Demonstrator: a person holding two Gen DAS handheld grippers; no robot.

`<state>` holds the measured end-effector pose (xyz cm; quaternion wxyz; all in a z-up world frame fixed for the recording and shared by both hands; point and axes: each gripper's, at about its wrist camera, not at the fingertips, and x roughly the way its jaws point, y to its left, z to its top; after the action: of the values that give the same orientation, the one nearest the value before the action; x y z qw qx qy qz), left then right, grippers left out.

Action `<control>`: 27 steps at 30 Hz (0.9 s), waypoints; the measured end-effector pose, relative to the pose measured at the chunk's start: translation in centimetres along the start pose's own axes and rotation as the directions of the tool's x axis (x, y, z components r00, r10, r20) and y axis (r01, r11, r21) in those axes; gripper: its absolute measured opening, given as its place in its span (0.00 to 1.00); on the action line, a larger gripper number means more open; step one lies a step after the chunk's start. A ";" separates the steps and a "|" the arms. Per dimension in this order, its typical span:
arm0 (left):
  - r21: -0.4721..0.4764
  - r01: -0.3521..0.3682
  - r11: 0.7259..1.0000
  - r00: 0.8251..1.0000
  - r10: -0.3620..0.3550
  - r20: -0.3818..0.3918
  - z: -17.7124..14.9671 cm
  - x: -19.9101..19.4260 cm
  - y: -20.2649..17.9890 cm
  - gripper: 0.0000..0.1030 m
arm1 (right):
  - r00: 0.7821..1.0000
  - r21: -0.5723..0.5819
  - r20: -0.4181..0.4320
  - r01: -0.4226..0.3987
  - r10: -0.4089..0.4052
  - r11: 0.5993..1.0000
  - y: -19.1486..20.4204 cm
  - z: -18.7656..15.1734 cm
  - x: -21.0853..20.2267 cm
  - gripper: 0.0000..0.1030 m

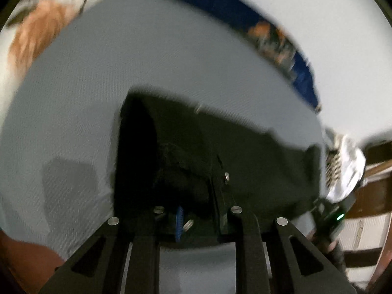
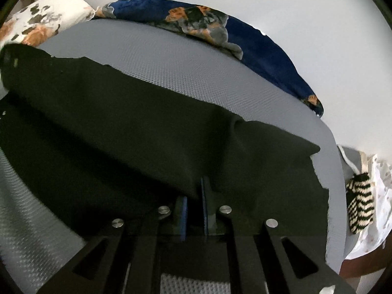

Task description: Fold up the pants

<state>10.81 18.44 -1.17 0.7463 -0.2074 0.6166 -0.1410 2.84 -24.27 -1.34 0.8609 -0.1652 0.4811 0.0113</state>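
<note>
The black pants [image 2: 117, 112] lie across a grey textured mattress [image 2: 186, 63], with a fold raised off it. My right gripper [image 2: 194, 210] is shut on a bunched edge of the pants, cloth pinched between its blue pads [image 2: 203, 205]. In the left wrist view the pants [image 1: 245, 152] hang in front of the camera, lifted over the mattress [image 1: 122, 73]. My left gripper [image 1: 196, 210] is shut on the pants' edge; dark cloth covers its fingertips. The right gripper's body with a green light [image 1: 339, 216] shows at that view's right edge.
A blue floral blanket [image 2: 257, 49] lies along the mattress's far edge against a white wall. A floral pillow [image 2: 46, 22] sits at the far left. A black-and-cream striped knit item [image 2: 360, 203] and white cloth lie off the mattress's right side.
</note>
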 end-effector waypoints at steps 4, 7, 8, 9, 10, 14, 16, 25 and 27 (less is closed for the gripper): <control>-0.012 -0.018 1.000 0.997 0.017 -0.072 -1.9 1.9 2.1 0.19 | 0.998 -0.041 -0.064 -0.023 0.021 0.999 1.5 -1.8 0.7 0.07; 0.047 -0.042 0.998 0.997 0.045 -0.067 -2.6 1.2 1.7 0.19 | 0.993 -0.062 -0.110 -0.051 0.044 0.997 2.2 -3.1 0.9 0.07; 0.066 -0.052 0.996 0.996 0.056 -0.068 -2.9 0.8 1.6 0.19 | 0.992 -0.061 -0.118 -0.057 0.050 0.997 2.2 -3.3 0.7 0.07; 0.100 -0.069 0.993 0.995 0.075 -0.066 -3.1 0.7 1.2 0.19 | 0.991 -0.056 -0.122 -0.061 0.054 0.997 2.2 -3.5 0.5 0.07; 0.125 -0.080 0.989 0.994 0.088 -0.061 -3.3 0.5 1.0 0.19 | 0.990 -0.048 -0.125 -0.066 0.059 0.997 2.2 -3.7 0.3 0.07; 0.164 -0.115 0.980 0.988 0.131 -0.087 -4.0 1.7 0.6 0.19 | 0.985 -0.030 -0.149 -0.087 0.082 0.996 2.1 -4.4 0.2 0.07; 0.180 -0.130 0.975 0.984 0.150 -0.100 -4.6 2.3 0.8 0.19 | 0.984 -0.032 -0.157 -0.091 0.085 0.995 2.1 -4.6 0.5 0.07; 0.195 -0.198 0.961 0.974 0.215 -0.072 -5.0 3.1 0.0 0.27 | 0.970 0.009 -0.191 -0.148 0.147 0.989 1.4 -4.6 1.5 0.09; 0.195 -0.207 0.959 0.972 0.224 -0.072 -5.1 2.9 -0.1 0.44 | 0.967 0.037 -0.192 -0.163 0.167 0.986 0.9 -4.5 1.7 0.10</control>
<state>6.45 16.30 -4.39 0.7438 -0.0615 0.6537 -0.1254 -0.10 -24.99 -5.14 0.8076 -0.1160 0.5749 0.0620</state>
